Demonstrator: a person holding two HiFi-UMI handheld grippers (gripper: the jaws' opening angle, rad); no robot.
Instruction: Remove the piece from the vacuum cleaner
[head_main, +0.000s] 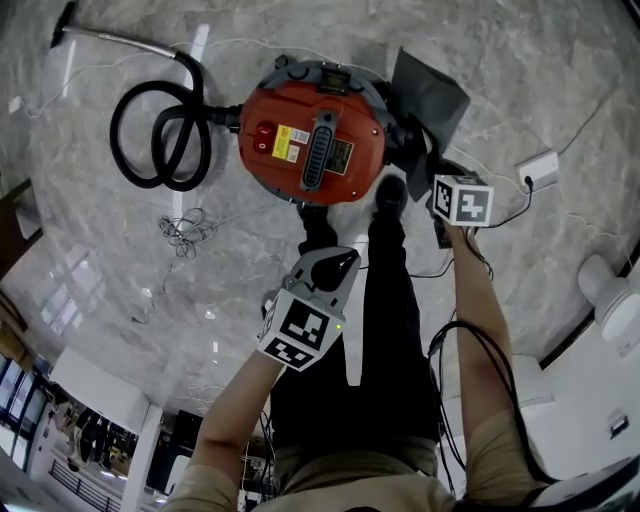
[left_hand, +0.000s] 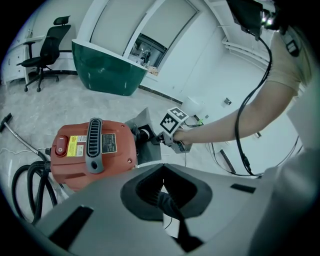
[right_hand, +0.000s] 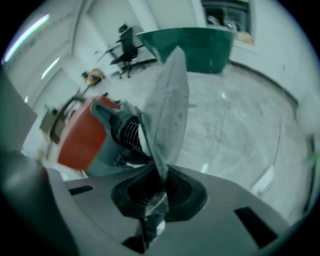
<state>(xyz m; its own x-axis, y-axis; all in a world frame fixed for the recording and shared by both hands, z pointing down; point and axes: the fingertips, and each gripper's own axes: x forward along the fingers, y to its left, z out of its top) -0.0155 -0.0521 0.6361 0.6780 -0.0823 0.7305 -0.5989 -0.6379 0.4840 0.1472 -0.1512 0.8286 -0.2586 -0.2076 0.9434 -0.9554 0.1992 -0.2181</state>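
Observation:
A red vacuum cleaner (head_main: 310, 145) (left_hand: 92, 150) (right_hand: 80, 135) stands on the marble floor. At its right side a flat grey piece (head_main: 430, 95) (left_hand: 145, 145) (right_hand: 167, 105) sticks up beside a ribbed grey port (right_hand: 127, 132). My right gripper (head_main: 440, 185) (left_hand: 154, 140) (right_hand: 157, 192) is shut on the lower edge of that piece, right next to the vacuum body. My left gripper (head_main: 340, 265) (left_hand: 162, 195) hangs in the air nearer to me, off the vacuum, pointing at it. Its jaws are shut with nothing between them.
The black hose (head_main: 160, 135) (left_hand: 30, 185) coils left of the vacuum, ending in a metal wand (head_main: 110, 38). A loose cord bundle (head_main: 185, 230) lies on the floor, and a white plug block (head_main: 538, 170) lies at right. The person's shoe (head_main: 390, 195) stands by the vacuum. A green counter (left_hand: 110, 70) and an office chair (left_hand: 47, 50) stand further off.

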